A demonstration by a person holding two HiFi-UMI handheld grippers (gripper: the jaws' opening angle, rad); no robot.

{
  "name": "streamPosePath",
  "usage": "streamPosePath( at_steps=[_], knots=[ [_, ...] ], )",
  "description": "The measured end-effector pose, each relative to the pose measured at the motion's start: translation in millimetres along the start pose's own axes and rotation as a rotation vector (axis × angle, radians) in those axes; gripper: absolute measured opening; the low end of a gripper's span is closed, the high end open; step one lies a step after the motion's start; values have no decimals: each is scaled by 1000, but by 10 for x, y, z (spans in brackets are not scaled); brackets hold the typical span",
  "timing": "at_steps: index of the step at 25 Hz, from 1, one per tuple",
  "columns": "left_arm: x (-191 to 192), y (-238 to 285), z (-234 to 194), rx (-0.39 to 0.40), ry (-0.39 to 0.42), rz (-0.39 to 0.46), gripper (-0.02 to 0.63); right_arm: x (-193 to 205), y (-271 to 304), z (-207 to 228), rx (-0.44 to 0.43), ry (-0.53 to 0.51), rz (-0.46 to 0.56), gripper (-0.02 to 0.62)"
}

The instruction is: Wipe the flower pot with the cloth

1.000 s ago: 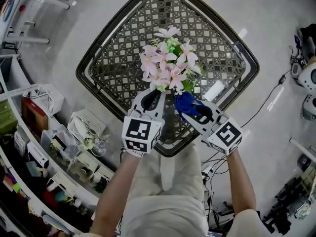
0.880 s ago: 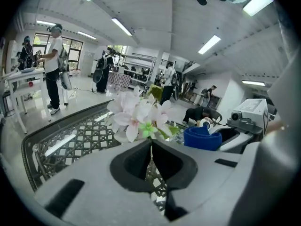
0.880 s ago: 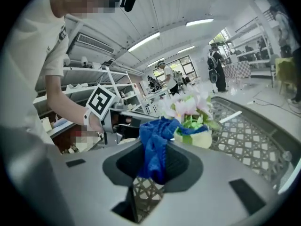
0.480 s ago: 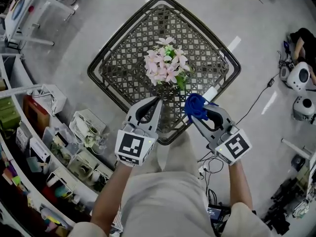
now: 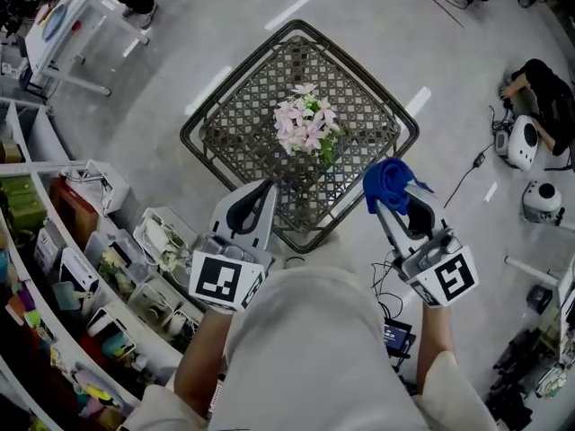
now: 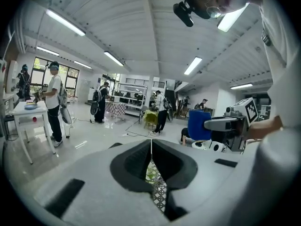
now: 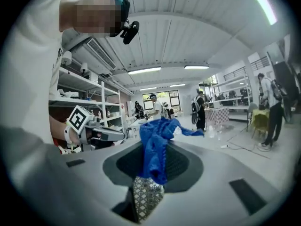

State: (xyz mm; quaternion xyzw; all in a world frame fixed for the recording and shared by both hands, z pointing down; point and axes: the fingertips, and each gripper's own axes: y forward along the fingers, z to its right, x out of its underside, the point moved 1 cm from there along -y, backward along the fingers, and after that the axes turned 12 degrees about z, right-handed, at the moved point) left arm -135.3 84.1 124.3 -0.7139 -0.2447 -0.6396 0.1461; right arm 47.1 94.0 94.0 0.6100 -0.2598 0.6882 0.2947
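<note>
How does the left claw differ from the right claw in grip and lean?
The left claw is shut on nothing; the right claw is clamped on a blue cloth. In the head view the left claw leans toward the picture's right, the right claw toward its left. Both are grey, carry a marker cube and stand apart from the flowers.

Large open lab hall: strip lights (image 6: 66,23) on a ribbed ceiling (image 6: 155,27), people (image 6: 52,102) at work tables (image 6: 27,108) far ahead of the jaws of the left gripper (image 6: 151,144), stocked shelving racks (image 5: 81,268), cables (image 5: 469,176) across the grey floor (image 5: 180,52).
</note>
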Motion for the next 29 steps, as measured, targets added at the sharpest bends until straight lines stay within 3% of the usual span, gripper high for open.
streamPosePath(
  at_steps=[5, 9, 29],
  knots=[
    [-354, -182, -13, -11, 17, 80, 28, -384, -50, -92, 60, -2, 96, 114],
    [-455, -233, 80, 9, 15, 88, 28, -418, -127, -216, 64, 11, 96, 114],
    [-322, -53, 315, 49, 9, 47, 28, -251, -104, -278, 72, -13, 43, 114]
  ],
)
